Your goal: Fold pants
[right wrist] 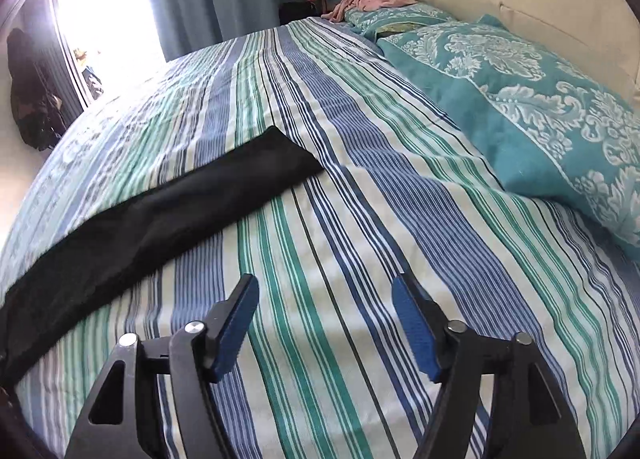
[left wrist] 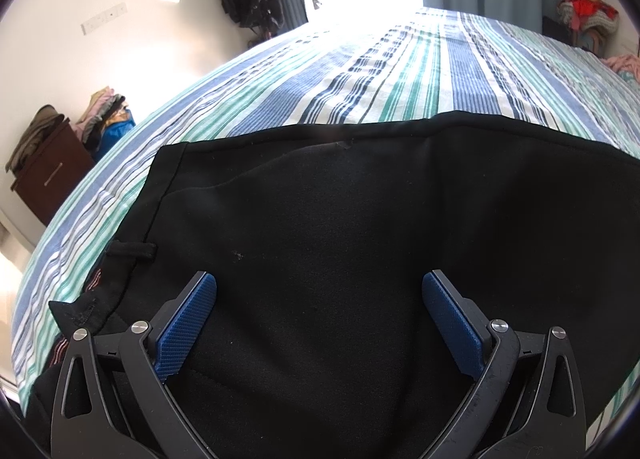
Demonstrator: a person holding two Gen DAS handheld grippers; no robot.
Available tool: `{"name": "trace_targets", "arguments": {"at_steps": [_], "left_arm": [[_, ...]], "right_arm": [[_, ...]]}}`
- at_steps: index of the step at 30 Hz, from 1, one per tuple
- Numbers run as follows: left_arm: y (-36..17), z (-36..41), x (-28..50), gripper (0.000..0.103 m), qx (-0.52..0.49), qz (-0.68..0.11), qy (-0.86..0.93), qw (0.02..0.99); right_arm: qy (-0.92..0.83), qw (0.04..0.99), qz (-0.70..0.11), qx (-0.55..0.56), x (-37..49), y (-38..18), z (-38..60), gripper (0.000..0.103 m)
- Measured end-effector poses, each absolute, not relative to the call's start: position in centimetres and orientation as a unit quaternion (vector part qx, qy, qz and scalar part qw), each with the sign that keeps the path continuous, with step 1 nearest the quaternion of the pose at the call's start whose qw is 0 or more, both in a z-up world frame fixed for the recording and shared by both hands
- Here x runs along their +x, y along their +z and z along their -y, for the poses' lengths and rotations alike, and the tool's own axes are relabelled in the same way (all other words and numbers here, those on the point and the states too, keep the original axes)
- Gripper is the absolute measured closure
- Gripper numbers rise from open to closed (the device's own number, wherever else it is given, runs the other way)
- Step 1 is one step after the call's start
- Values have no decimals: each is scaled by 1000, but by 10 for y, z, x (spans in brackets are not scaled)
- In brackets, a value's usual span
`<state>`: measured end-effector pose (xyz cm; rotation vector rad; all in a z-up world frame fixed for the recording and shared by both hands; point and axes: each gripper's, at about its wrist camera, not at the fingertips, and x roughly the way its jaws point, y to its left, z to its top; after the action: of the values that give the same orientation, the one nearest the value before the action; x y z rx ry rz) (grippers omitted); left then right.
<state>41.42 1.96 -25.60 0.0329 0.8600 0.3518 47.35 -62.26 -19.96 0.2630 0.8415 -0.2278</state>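
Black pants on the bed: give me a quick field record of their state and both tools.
garment: black pants lying flat on the striped bedsheet
waist end: belt loop visible, near left tool
left tool: open, over the pants
right tool: open, over bare sheet, holding nothing
nearby: teal patterned pillow

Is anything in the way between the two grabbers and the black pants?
Nothing visible. The left gripper hangs open right over the black pants. Only bare striped bedsheet separates the open right gripper from them.
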Motion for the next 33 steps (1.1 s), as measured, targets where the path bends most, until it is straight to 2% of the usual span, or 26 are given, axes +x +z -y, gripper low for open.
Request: {"name": "trace_targets", "arguments": {"at_steps": [5, 9, 10, 12, 13, 14, 17, 20, 24, 28, 30, 32, 33], "left_arm": [[-257, -21, 413, 1, 8, -413, 166, 895], [-257, -23, 412, 1, 3, -410, 164, 897], [-257, -23, 412, 1, 2, -409, 164, 898], [-258, -23, 412, 1, 2, -408, 163, 898], [-258, -23, 412, 1, 1, -408, 163, 898], [-258, -24, 412, 1, 1, -408, 163, 898], [-258, -24, 412, 1, 1, -409, 163, 898], [-258, -24, 413, 1, 3, -410, 164, 897], [-257, -22, 415, 1, 12, -416, 168, 894], [-255, -20, 419, 1, 23, -429, 174, 886], [-250, -18, 423, 1, 27, -453, 179, 873], [-240, -17, 422, 1, 29, -497, 165, 851], [-235, -17, 417, 1, 21, -517, 147, 843]], "right_arm": [[-77, 871, -442, 200, 558, -202, 649, 16], [-110, 834, -464, 277, 621, -232, 673, 18], [-121, 824, -460, 309, 630, -243, 679, 25], [-128, 813, -446, 351, 641, -258, 682, 52], [-140, 821, -443, 332, 645, -256, 678, 79], [-134, 832, -435, 318, 647, -253, 671, 84], [-93, 877, -394, 258, 627, -223, 641, 86], [-6, 925, -369, 92, 569, -173, 573, 86], [98, 927, -351, -85, 418, -136, 473, 86], [117, 896, -370, -216, 258, -147, 412, 85], [67, 861, -433, -259, 214, -175, 413, 70], [3, 836, -483, -261, 181, -194, 438, 47], [-37, 835, -494, -240, 168, -193, 454, 46]]}}
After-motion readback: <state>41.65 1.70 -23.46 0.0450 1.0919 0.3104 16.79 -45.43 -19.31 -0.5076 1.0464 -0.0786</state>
